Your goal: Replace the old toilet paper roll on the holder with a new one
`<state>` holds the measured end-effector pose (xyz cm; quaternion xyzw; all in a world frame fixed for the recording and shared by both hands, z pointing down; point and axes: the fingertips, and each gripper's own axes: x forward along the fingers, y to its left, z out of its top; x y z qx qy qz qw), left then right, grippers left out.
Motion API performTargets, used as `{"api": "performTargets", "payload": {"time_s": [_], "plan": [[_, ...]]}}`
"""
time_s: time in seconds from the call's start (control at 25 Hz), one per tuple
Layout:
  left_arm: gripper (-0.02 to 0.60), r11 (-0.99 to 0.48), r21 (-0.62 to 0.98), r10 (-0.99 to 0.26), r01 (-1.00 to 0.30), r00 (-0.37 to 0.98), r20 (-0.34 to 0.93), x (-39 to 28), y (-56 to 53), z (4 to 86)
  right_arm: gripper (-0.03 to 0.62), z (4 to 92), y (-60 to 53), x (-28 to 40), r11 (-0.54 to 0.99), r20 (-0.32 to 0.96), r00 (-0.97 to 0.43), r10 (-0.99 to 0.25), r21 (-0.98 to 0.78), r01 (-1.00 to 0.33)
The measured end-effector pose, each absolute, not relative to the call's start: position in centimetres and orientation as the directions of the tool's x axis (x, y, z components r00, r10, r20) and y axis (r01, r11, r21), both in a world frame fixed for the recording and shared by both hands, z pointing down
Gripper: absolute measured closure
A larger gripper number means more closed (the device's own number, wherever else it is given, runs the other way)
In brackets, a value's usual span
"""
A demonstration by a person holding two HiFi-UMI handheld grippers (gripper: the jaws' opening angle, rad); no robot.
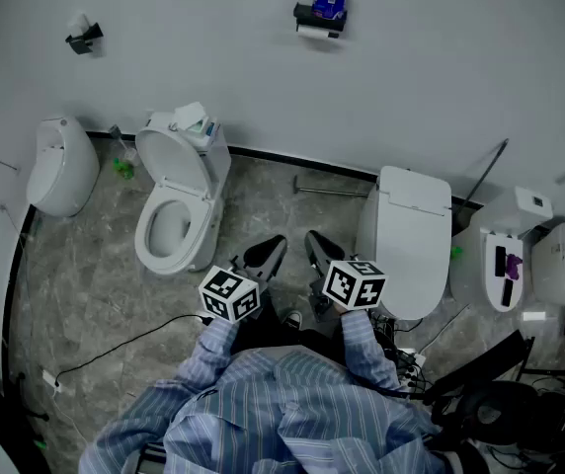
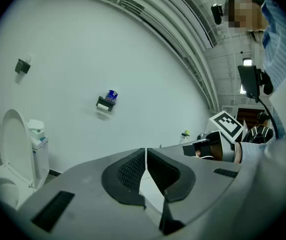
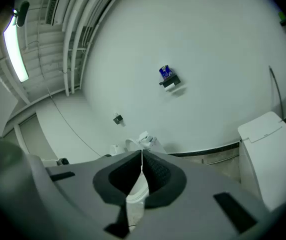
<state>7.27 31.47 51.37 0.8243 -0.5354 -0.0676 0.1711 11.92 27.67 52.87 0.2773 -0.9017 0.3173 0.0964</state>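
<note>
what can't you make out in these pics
Holder on the wall: too small in every view to tell how much paper is left.
Blue thing on top of it: too small to identify.
Dark clutter, head view's lower right: dim, cut off by the edge.
Small wall fitting at upper left, head view: too small to name.

Pale blue striped shirt (image 1: pixel 282 413), grey left tool (image 2: pixel 145 153) and right tool (image 3: pixel 142 158), black ribbed pads (image 2: pixel 132 170), black-and-white marker cubes (image 1: pixel 230 294)
</note>
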Motion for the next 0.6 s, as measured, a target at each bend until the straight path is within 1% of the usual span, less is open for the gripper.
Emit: {"api": "performTargets", "payload": {"time_s": [0.24, 0.44, 0.6], "plan": [[0.568, -0.357, 0.348, -0.907, -0.867, 0.411, 0.095, 7.3, 30.9, 52.1, 0.582, 53.3, 27.5, 12.1, 0.646, 0.356, -0.826, -0.437, -0.515, -0.564], [0.568, -0.368, 0.344, -0.901, -0.864, 0.422, 0.096, 8.0, 30.6, 52.1, 0.582, 53.2, 27.1, 12.9, 0.614, 0.328, -0.825, -0.459, -0.555, -0.562], [0.568, -0.375, 0.343, -0.898, -0.861, 0.429, 0.094, 8.4, 30.2, 52.0, 0.582, 53.2, 26.8, 13.4, 0.612, 0.333, -0.823, -0.46, -0.553, -0.566]]}}
